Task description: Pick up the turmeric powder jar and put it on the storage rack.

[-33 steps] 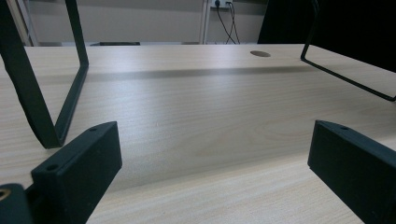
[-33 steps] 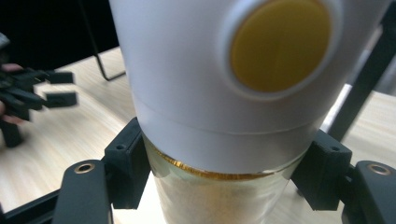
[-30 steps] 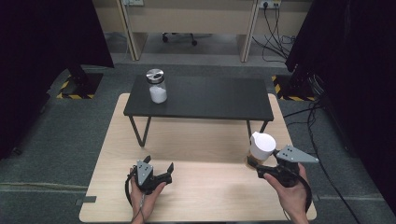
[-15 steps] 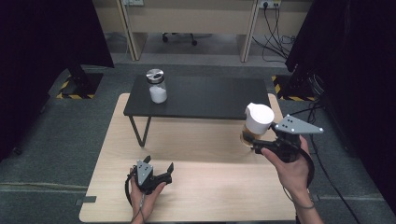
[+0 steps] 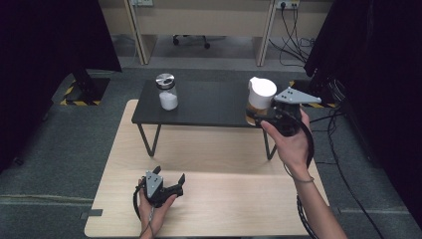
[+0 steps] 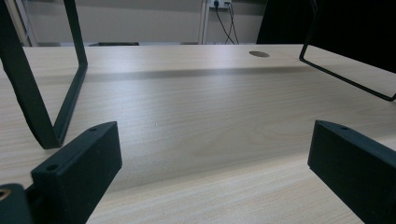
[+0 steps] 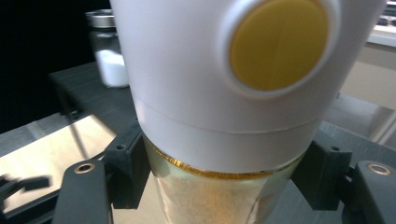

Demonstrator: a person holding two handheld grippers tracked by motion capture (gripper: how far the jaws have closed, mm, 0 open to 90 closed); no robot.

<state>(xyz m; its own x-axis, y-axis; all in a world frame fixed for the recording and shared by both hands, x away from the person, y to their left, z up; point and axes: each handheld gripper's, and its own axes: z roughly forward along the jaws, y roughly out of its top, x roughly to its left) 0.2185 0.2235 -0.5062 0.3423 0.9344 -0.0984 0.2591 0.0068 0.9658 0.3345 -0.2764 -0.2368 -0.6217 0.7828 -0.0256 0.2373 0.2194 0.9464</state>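
The right tool [image 5: 260,117], clamped on the white-lidded jar [image 5: 261,97], has risen over the black shelf [image 5: 209,107].

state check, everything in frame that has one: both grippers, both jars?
Right gripper: jaws shut on the white-capped jar, lifted over the black shelf's right end.
White-capped jar: cap on, held off the surface, roughly upright, golden contents in its glass part.
Left gripper: jaws open, nothing between them, low on the wooden table.
Metal-lidded jar: lid on, upright on the shelf, white powder inside, untouched.
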